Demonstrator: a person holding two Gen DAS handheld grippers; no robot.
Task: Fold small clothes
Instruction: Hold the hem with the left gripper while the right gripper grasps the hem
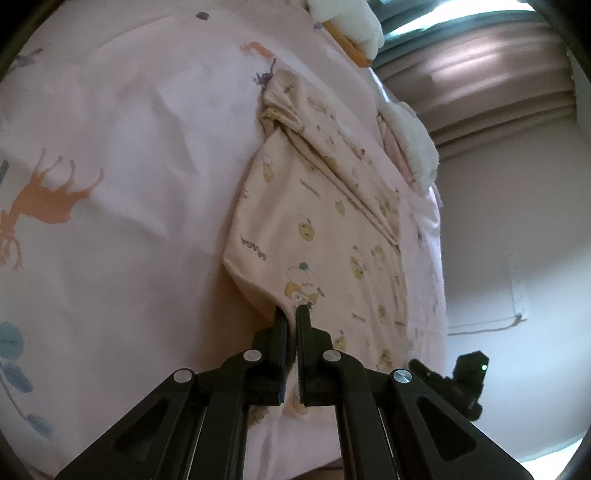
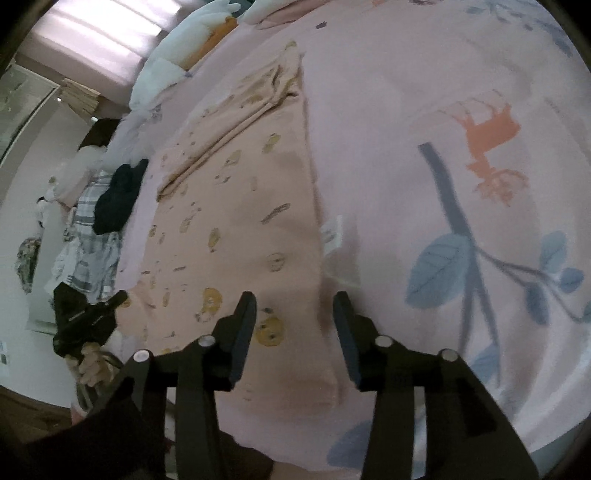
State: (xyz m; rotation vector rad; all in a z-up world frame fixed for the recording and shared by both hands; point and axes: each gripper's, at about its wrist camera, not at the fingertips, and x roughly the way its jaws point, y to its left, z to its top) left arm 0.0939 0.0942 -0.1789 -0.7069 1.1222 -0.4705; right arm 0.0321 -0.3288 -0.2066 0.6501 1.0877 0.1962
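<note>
A small cream garment (image 1: 325, 221) printed with yellow bears lies on a pink bedsheet (image 1: 129, 166). My left gripper (image 1: 292, 314) is shut on the garment's near edge, and the cloth lifts slightly at the pinch. In the right wrist view the same garment (image 2: 240, 221) lies flat, partly folded with a sleeve laid across its far part. My right gripper (image 2: 293, 306) stands open just above the garment's near right edge, with cloth below the gap and nothing pressed between the pads. The left gripper (image 2: 88, 317) and a hand show at the left of that view.
The sheet carries orange animal and blue leaf prints (image 2: 487, 133). A dark garment (image 2: 118, 195) and plaid cloth (image 2: 88, 236) lie at the bed's left side. White plush things (image 1: 351, 22) sit at the far end, with curtains (image 1: 480, 74) and a wall beyond.
</note>
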